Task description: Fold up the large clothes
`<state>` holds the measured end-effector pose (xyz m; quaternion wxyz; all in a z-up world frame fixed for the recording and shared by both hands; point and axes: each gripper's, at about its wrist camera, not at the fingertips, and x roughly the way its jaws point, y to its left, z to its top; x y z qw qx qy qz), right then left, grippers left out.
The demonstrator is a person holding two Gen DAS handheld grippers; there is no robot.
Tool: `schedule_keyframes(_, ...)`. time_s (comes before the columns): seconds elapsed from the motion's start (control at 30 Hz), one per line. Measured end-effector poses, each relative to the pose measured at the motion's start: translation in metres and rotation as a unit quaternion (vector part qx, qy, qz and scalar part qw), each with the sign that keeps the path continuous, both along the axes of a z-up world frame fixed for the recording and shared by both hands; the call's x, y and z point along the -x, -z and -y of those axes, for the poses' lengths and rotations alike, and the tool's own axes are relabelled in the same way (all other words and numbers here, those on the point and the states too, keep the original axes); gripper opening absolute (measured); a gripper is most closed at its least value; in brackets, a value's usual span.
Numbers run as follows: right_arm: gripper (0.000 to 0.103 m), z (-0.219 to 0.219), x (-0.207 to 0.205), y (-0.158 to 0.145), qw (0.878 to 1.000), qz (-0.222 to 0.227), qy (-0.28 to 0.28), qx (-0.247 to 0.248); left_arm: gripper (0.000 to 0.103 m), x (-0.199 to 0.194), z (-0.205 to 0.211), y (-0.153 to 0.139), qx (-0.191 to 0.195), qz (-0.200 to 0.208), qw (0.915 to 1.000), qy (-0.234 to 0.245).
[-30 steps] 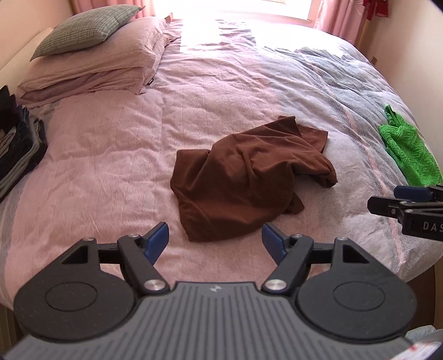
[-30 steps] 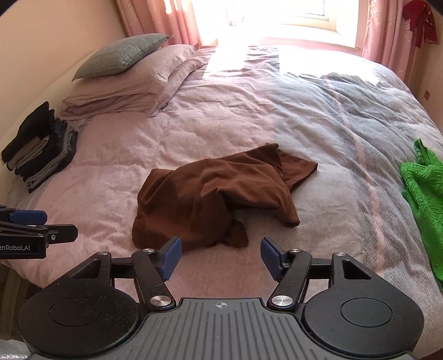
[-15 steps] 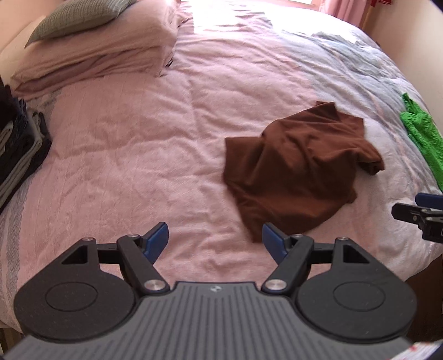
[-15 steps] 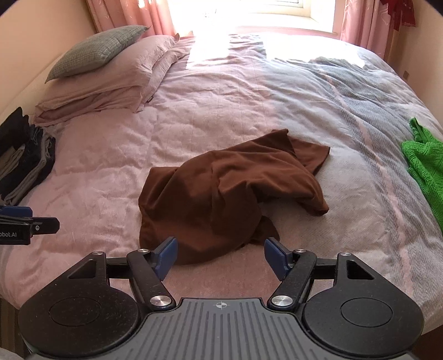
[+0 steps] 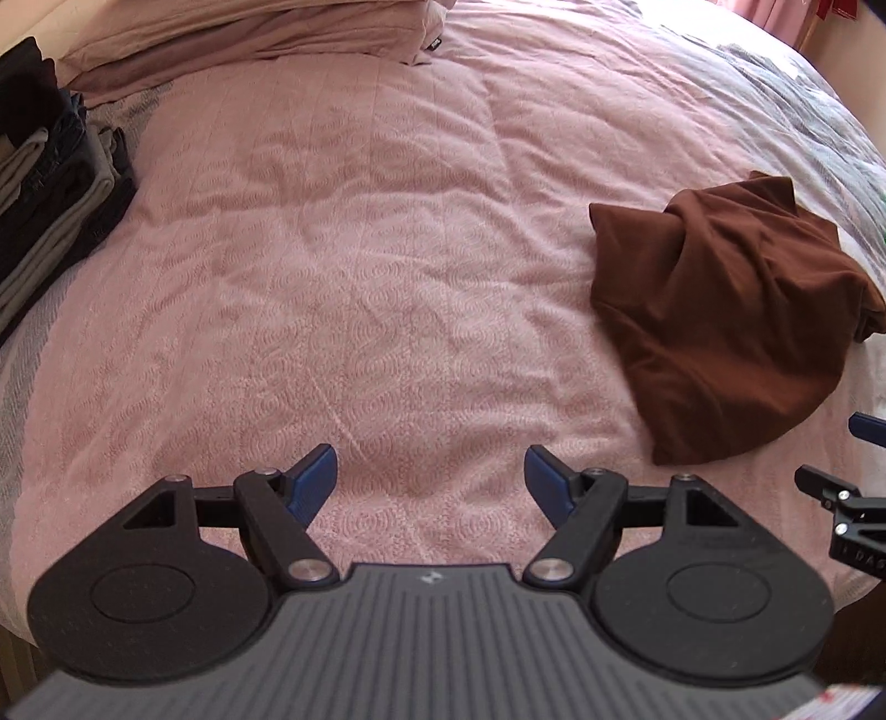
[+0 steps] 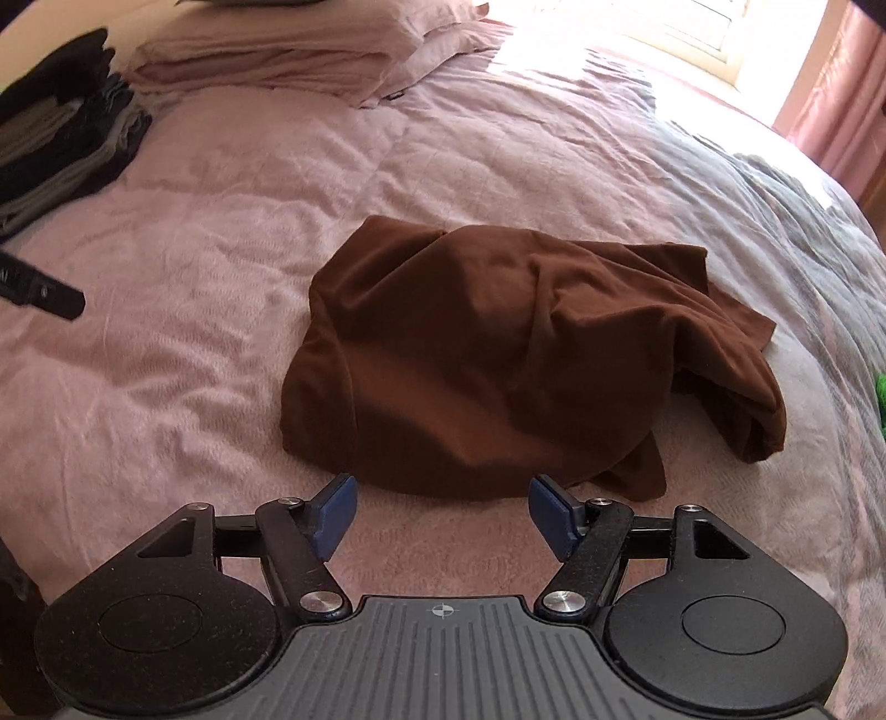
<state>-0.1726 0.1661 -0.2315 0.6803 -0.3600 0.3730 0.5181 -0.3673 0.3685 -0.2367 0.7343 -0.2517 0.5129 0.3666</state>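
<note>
A crumpled brown garment (image 6: 526, 354) lies in a heap on the pink bedspread (image 6: 194, 232). My right gripper (image 6: 443, 509) hovers low just in front of the heap's near edge, jaws open around bare bedspread. In the left wrist view the same brown garment (image 5: 720, 310) sits to the right. My left gripper (image 5: 432, 476) is open over plain pink bedspread (image 5: 332, 277), well to the left of the heap. A finger of the right gripper (image 5: 819, 479) pokes in at that view's right edge.
A stack of folded dark clothes (image 5: 50, 205) stands at the bed's left edge, pink pillows (image 6: 277, 50) behind it. A grey blanket (image 6: 803, 210) covers the right of the bed, with a bit of a green garment (image 6: 880, 387) at its edge.
Both grippers have dropped closer to the bed. The left one has shifted left, so the brown heap slid to its right. The right one has closed in on the heap's near edge.
</note>
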Motion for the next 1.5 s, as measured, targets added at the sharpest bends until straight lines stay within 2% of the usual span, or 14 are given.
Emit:
schedule_keyframes(0.27,0.067,-0.012,0.027,0.044,0.985,0.103,-0.14,-0.017,0.071,-0.007,0.004,0.025,0.007,-0.01,0.9998,-0.015)
schedule_keyframes(0.4,0.066,-0.017,0.047,0.087,0.94,0.212,-0.267,0.018,0.071,-0.014,0.008,0.026,0.004,-0.012,0.9998,-0.018)
schedule_keyframes(0.43,0.044,-0.016,0.045,0.092,0.933,0.215,-0.288,0.018,0.071,-0.015,0.01,0.025,0.002,-0.013,0.9998,-0.017)
schedule_keyframes(0.47,0.001,-0.017,0.039,0.091,0.937,0.209,-0.28,0.015,0.071,-0.018,0.012,0.023,0.0,-0.013,0.9998,-0.016)
schedule_keyframes(0.57,0.001,-0.014,-0.02,0.036,0.985,0.062,-0.135,-0.089,0.07,-0.025,0.018,0.016,-0.01,-0.009,0.9999,-0.009)
schedule_keyframes(0.63,0.001,0.003,-0.078,-0.014,0.984,-0.027,-0.003,-0.178,0.07,-0.032,0.021,0.01,-0.018,-0.008,0.9998,-0.003)
schedule_keyframes(0.7,0.001,0.038,-0.143,-0.057,0.947,-0.111,0.135,-0.271,0.069,-0.041,0.024,0.004,-0.021,-0.002,0.9998,0.001)
schedule_keyframes(0.8,0.001,0.107,-0.23,-0.086,0.861,-0.169,0.341,-0.338,0.068,-0.057,0.029,-0.004,-0.022,0.011,0.9996,0.011)
schedule_keyframes(0.87,0.001,0.145,-0.268,-0.09,0.831,-0.185,0.407,-0.33,0.068,-0.071,0.035,-0.007,-0.022,0.019,0.9993,0.024)
schedule_keyframes(0.9,0.001,0.158,-0.277,-0.092,0.827,-0.186,0.419,-0.325,0.068,-0.079,0.038,-0.009,-0.022,0.021,0.999,0.032)
schedule_keyframes(1.1,0.001,0.189,-0.282,-0.101,0.842,-0.19,0.403,-0.303,0.066,-0.123,0.059,-0.019,-0.034,0.028,0.9959,0.079)
schedule_keyframes(1.23,0.001,0.174,-0.261,-0.125,0.871,-0.13,0.363,-0.305,0.065,-0.139,0.064,-0.032,-0.045,0.037,0.9943,0.09)
schedule_keyframes(1.4,0.001,0.12,-0.241,-0.188,0.893,-0.045,0.272,-0.355,0.065,-0.133,0.056,-0.053,-0.057,0.052,0.9947,0.068)
schedule_keyframes(1.5,0.001,0.061,-0.203,-0.23,0.897,-0.04,0.167,-0.407,0.065,-0.116,0.05,-0.065,-0.064,0.054,0.9956,0.042)
